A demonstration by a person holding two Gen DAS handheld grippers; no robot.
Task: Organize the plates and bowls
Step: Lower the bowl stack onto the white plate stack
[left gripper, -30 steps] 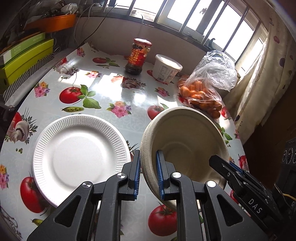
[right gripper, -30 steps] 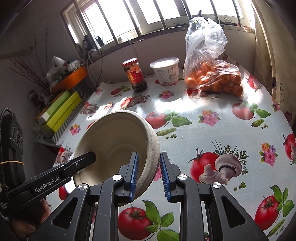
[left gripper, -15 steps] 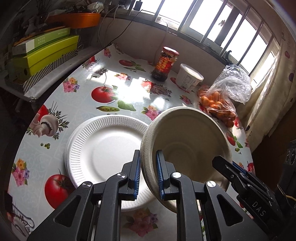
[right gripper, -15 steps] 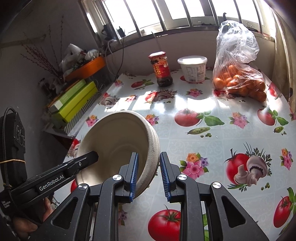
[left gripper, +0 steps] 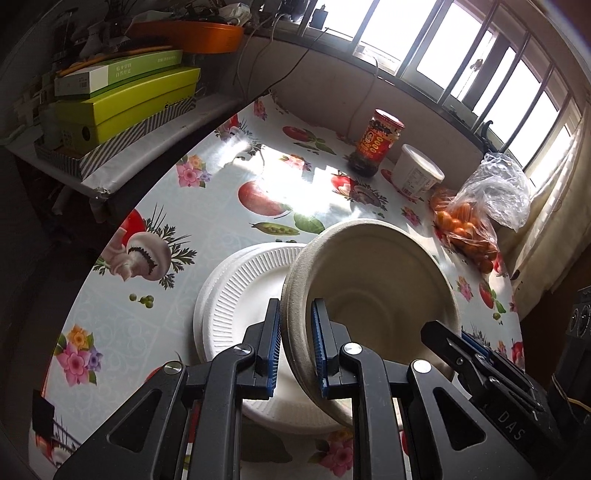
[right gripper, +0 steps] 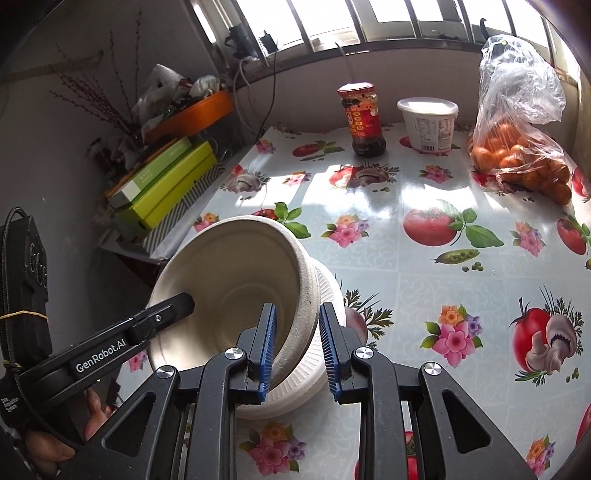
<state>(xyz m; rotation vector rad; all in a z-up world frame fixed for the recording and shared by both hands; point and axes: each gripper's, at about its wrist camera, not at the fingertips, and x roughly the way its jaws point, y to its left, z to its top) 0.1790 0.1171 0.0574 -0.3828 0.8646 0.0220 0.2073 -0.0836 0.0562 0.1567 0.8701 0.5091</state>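
I see my left gripper [left gripper: 293,347] nearest the lens, its blue pads clamped narrow on the near-left rim of a beige bowl [left gripper: 373,291]. My right gripper [right gripper: 295,347] pinches the opposite rim of the same bowl [right gripper: 236,288], one pad inside the wall and one outside. Both grippers point steeply down toward the worktop [right gripper: 424,280]. In the right view a hand [right gripper: 51,443] grips the left tool's handle at the lower left corner.

The bowl is tilted, its mouth turned toward the cameras, carried between the two grippers. It sits over a white ribbed paper plate [left gripper: 236,295] that lies flat on the worktop; the plate looks like the top of a small stack. Whether the bowl's base touches the plate I cannot tell.

The plate lies near the worktop's curved left edge [left gripper: 92,273], beyond which the floor is dark. To the right of the plate, the flowered cloth is bare and offers wide open room.

Further back, along the wall under the window, stand a red-labelled jar [right gripper: 364,118], a white tub [right gripper: 428,123] just beside it, and a clear bag of oranges [right gripper: 521,147] at the right. Off the worktop's left, a shelf carries green boxes [left gripper: 125,99] and an orange tray [left gripper: 192,35].
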